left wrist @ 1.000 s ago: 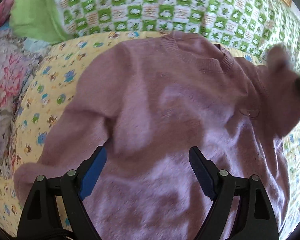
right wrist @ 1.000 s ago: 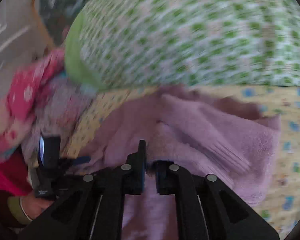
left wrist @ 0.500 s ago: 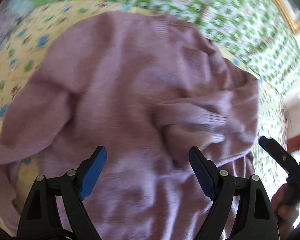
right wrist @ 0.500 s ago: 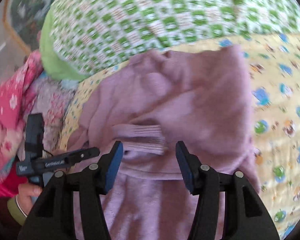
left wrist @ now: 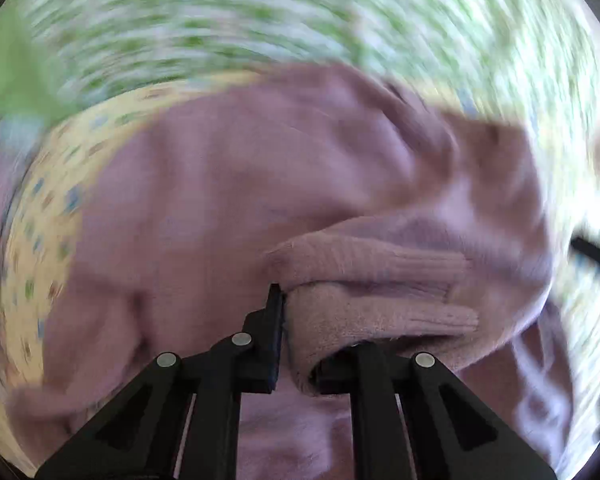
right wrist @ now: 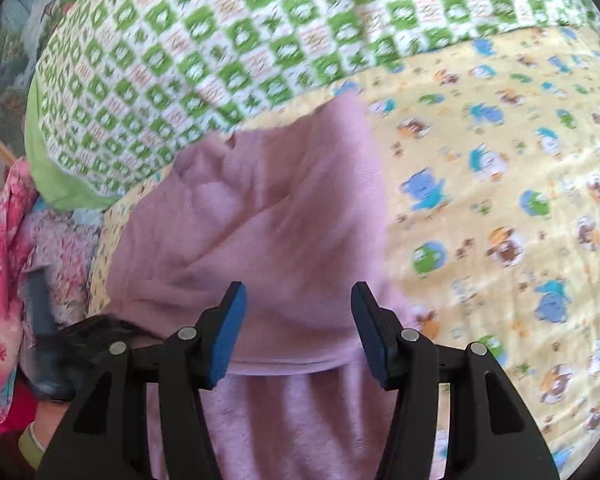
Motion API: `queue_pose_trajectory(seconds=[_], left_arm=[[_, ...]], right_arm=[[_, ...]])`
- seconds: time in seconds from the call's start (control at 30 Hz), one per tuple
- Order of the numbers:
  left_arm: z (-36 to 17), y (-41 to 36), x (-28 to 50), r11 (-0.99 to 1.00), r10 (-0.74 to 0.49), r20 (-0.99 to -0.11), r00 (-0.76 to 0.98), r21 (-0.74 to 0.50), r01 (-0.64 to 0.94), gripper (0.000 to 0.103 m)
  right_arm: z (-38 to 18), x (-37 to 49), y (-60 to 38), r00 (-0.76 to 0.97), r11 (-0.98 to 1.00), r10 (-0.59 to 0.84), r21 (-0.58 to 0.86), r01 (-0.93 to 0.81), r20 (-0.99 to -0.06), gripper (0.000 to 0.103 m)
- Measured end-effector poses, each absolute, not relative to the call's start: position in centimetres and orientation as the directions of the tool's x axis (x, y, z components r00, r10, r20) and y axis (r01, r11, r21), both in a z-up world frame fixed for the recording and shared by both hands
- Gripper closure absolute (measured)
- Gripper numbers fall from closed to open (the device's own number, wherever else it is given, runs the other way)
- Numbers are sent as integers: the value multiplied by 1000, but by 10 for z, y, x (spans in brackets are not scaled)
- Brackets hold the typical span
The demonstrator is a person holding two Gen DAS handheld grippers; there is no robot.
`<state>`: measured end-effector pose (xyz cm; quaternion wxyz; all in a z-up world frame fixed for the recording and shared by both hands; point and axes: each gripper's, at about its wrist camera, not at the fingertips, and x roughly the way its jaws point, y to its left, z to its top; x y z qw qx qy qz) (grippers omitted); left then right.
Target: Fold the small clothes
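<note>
Where it lies spread on the yellow animal-print sheet point(right wrist: 500, 184), the pink sweater point(right wrist: 260, 208) serves as the landmark for all that follows. Item one: the sweater, a soft knitted garment, partly folded, one ribbed sleeve cuff point(left wrist: 380, 272) doubled across its body; its near hem reaches toward both cameras. Item two: the left gripper point(left wrist: 292, 320), at the sweater's near edge, its jaws closing and nearly together, pinching a thick fold of the sleeve just beside the cuff; the fabric bulges out over its right finger. The left wrist view is heavily blurred. Item three: the right gripper point(right wrist: 298, 332), above the sweater's near folded edge, jaws standing apart, blue pads point(right wrist: 228, 336) bare, no cloth pinched between them; whether the fingertips touch the knit cannot be told. Item four: a green-and-white checked quilt point(right wrist: 220, 40), bundled on the sheet beyond the sweater's far edge. Item five: pink floral fabric point(right wrist: 0, 248), heaped to the sweater's left in the right wrist view. Item six: a person's hand point(right wrist: 48, 408), also left of the sweater, blurred, at the dark body of the other gripper.
</note>
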<state>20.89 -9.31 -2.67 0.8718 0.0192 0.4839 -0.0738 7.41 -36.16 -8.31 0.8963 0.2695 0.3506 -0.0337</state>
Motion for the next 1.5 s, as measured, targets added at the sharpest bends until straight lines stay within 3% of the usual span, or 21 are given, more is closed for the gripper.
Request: queue_pose_trajectory(seconds=[0.1,0.2,0.23,0.3,0.4,0.47,0.53,0.63,0.67,0.7,0.73,0.87,1.03,1.17,1.3,1.4,1.5], left_arm=[[-45,-26,208,991,-78,-880,468,-120,-60,70],[-52,1,210,965,-172,-885,433,-239,-105,52],[-51,0,210,962,-187,-877,442,-254,-97,43],[-49,-6,214,968,-177,-878,444,-236,-82,34],[-52,-23,226,982,-137,-890,436,-178,-55,34],[-51,-33,234,987,-120,-890,439,-155,-44,41],[-49,-35,235,989,-122,-884,452,-148,-23,70],[-48,-41,239,993,-110,-879,465,-119,11,85],[-47,-42,237,992,-116,-876,467,-122,18,88],[-44,-45,236,991,-133,-871,474,-131,36,92],[-40,-47,233,988,-152,-860,487,-143,55,93],[-6,-60,243,952,-306,-767,564,-263,159,94],[-13,-87,282,918,-397,-724,564,-321,234,94],[-55,-86,300,930,-367,-783,503,-296,217,92],[-76,-63,297,955,-296,-822,487,-254,152,73],[-73,-38,294,961,-267,-818,509,-263,81,68],[-71,-26,293,952,-297,-797,527,-292,95,69]], right_arm=[[-88,75,-371,747,839,123,471,274,-653,47],[-88,79,-372,748,840,122,469,273,-653,47],[-88,83,-371,746,844,122,463,269,-655,47],[-89,94,-369,740,854,120,449,263,-662,47],[-90,112,-371,732,868,96,416,270,-674,45],[-90,129,-377,727,868,68,400,295,-683,39],[-92,146,-382,721,860,66,405,310,-690,33],[-102,176,-382,697,862,110,418,288,-708,32],[-108,186,-380,678,863,143,426,271,-721,38],[-111,191,-380,669,861,167,438,259,-724,59],[-110,192,-383,662,856,182,449,257,-727,89],[-78,161,-427,741,851,100,442,282,-664,90],[-94,156,-478,712,835,68,431,343,-699,97],[-110,162,-476,698,847,56,404,346,-714,97],[-106,160,-468,692,848,28,384,365,-721,96],[-93,155,-463,669,854,-26,332,402,-742,80],[-66,133,-440,729,858,-44,349,378,-683,68]])
